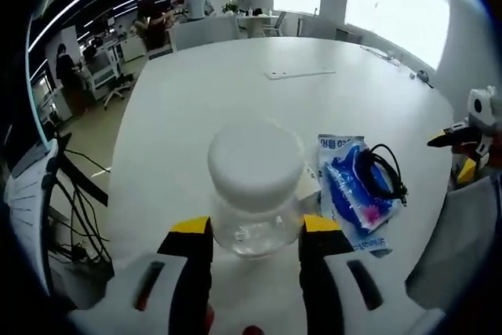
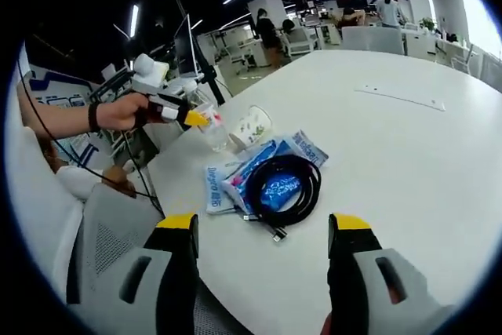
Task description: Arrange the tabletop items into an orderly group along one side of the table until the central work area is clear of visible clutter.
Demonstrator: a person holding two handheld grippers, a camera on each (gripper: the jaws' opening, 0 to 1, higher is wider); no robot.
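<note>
A large white table [image 1: 235,84] with a rounded outline sits in an open-plan office. In the left gripper view, the left gripper [image 1: 255,234], with yellow-tipped jaws, holds a clear plastic jar [image 1: 252,217] with a wide white lid [image 1: 256,164]; the jaws press against the jar's two sides, clamped on it near its base. The jar is near the table's edge, and whether it rests on the surface or is lifted just off it cannot be told. Just beside the jar lies a blue and white packet [image 1: 351,191] with a coiled black cable [image 1: 384,172] on top of it.

In the right gripper view, the right gripper [image 2: 264,229] hangs with its jaws wide apart and empty, hovering above the near table edge and pointing at the same packet and cable coil. Beyond them a person's hand [image 2: 121,111] holds the left gripper on the jar.

Progress, as a judgement: the jar, packet and cable already form a cluster close to one edge, so the grouping looks largely done. A thin flat white strip [image 1: 300,74] still lies alone toward the far middle of the table and probably needs bringing over. The cluster itself could be tidied.

Room to move: the wide central surface is open, giving free paths for both grippers. The cluster sits close to the table edge, with a grey chair back [image 2: 118,233] and trailing floor cables [image 1: 74,217] below it, so anything nudged outward could fall.
</note>
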